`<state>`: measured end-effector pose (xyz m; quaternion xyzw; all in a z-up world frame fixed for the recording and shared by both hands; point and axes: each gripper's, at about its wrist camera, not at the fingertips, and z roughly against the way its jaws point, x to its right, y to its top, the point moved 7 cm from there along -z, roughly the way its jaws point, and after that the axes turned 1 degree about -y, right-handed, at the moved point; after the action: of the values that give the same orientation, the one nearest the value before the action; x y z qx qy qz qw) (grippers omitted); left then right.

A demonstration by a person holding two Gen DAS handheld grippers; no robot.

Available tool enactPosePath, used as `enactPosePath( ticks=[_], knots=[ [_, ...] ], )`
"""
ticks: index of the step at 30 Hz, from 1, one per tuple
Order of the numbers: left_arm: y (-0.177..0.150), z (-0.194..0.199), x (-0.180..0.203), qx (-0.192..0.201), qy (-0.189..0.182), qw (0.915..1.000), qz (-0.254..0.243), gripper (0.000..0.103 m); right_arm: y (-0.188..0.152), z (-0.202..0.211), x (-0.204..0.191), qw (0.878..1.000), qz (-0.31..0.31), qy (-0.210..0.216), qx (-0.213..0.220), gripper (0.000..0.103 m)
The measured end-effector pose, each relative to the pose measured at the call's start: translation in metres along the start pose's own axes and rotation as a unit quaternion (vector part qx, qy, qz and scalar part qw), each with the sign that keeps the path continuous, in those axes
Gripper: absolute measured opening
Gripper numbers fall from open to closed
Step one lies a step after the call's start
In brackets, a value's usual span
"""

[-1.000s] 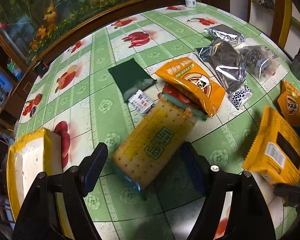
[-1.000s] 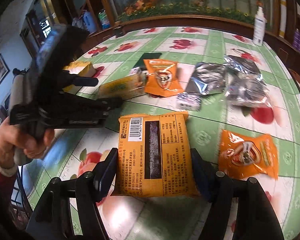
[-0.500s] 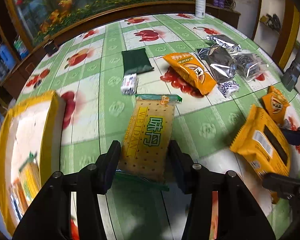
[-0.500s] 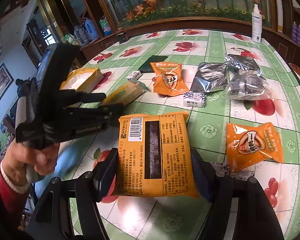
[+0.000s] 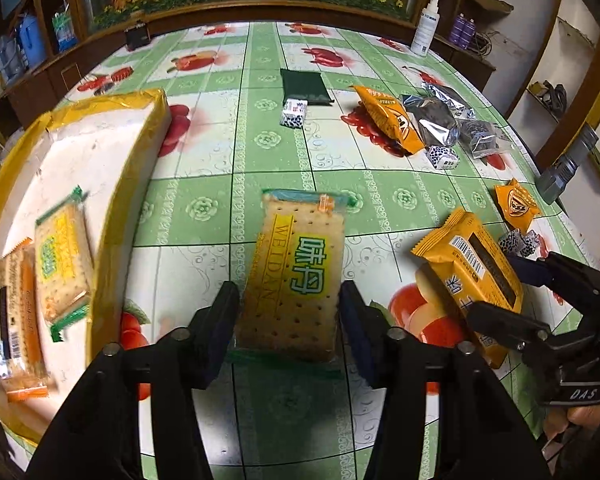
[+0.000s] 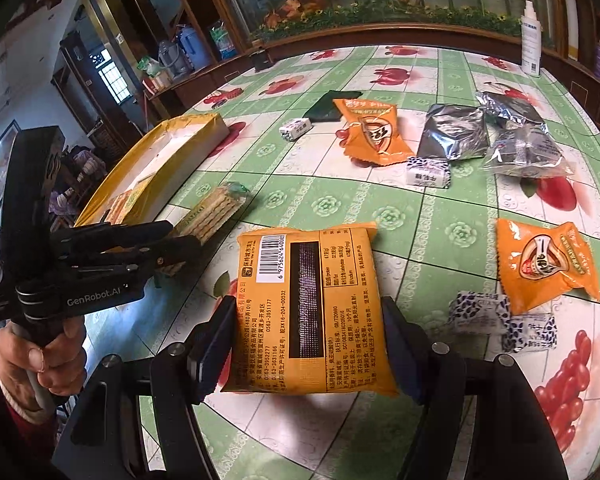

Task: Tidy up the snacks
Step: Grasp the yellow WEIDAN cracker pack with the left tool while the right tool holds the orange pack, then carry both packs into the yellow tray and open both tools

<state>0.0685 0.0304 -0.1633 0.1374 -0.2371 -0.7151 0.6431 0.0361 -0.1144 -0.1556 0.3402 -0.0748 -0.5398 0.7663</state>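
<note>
Cracker pack [image 5: 292, 276] sits between the left gripper [image 5: 288, 316] jaws, which are opening, near the table's [image 5: 228, 152] left edge beside the yellow box [image 5: 112, 208] holding two packs [image 5: 40, 280]. Right gripper [image 6: 306, 344] clamps an orange packet [image 6: 308, 312].

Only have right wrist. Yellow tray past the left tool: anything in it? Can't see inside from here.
Observer: Two packs lie in the tray: crackers and an orange pack beside them.
Operator: Left tool is side-on for me. Anything between its fingers?
Observer: Yes. The left tool straddles the WEIDAN pack, which lies flat on the table. The jaws are opening and the pads are not pressing it.
Operator: Which face is up?
Observer: The printed front, with green lettering on a yellow panel.
</note>
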Motion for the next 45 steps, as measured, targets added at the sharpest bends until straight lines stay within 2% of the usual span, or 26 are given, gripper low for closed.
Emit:
enactPosePath(
  ticks=[1, 3, 4, 8, 9, 10, 11, 12, 17, 26, 45],
  knots=[
    [-0.001, -0.003, 0.000, -0.006, -0.001, 1.0000, 0.004, 0.066, 0.000, 0.000, -0.001, 1.000, 0.002, -0.001, 0.000, 0.071],
    [-0.001, -0.008, 0.000, -0.008, 0.003, 1.0000, 0.002, 0.067, 0.000, 0.000, -0.002, 1.000, 0.006, -0.005, 0.000, 0.071],
    [0.000, -0.010, 0.002, -0.008, 0.014, 0.9999, -0.004, 0.072, 0.000, 0.000, -0.002, 1.000, 0.006, -0.006, 0.000, 0.071],
    [0.001, -0.014, 0.004, 0.004, 0.051, 0.9985, -0.019, 0.074, 0.001, 0.001, 0.002, 1.000, 0.002, -0.010, 0.002, 0.071],
    [0.001, -0.014, 0.004, 0.006, 0.050, 0.9986, -0.014, 0.070, 0.001, 0.002, 0.001, 1.000, 0.001, -0.010, 0.003, 0.071],
    [0.002, -0.012, 0.003, 0.012, 0.052, 0.9985, -0.013, 0.053, 0.000, 0.003, 0.000, 1.000, 0.002, -0.010, 0.004, 0.071],
    [0.002, -0.010, 0.004, 0.016, 0.052, 0.9984, -0.014, 0.046, 0.000, 0.004, 0.000, 1.000, 0.002, -0.011, 0.005, 0.071],
    [0.002, -0.009, 0.003, 0.016, 0.058, 0.9981, -0.014, 0.045, 0.000, 0.005, -0.001, 1.000, 0.002, -0.012, 0.007, 0.071],
    [-0.005, 0.003, -0.009, 0.027, 0.081, 0.9963, 0.003, 0.045, 0.001, 0.009, -0.003, 1.000, 0.004, -0.019, 0.013, 0.071],
    [-0.014, 0.057, -0.027, 0.081, 0.117, 0.9894, 0.028, 0.045, 0.003, 0.008, -0.026, 0.999, 0.025, -0.018, 0.021, 0.071],
    [-0.035, 0.098, -0.095, 0.110, 0.168, 0.9751, 0.095, 0.045, 0.011, -0.014, -0.095, 0.996, 0.082, 0.032, 0.012, 0.071]
  ],
)
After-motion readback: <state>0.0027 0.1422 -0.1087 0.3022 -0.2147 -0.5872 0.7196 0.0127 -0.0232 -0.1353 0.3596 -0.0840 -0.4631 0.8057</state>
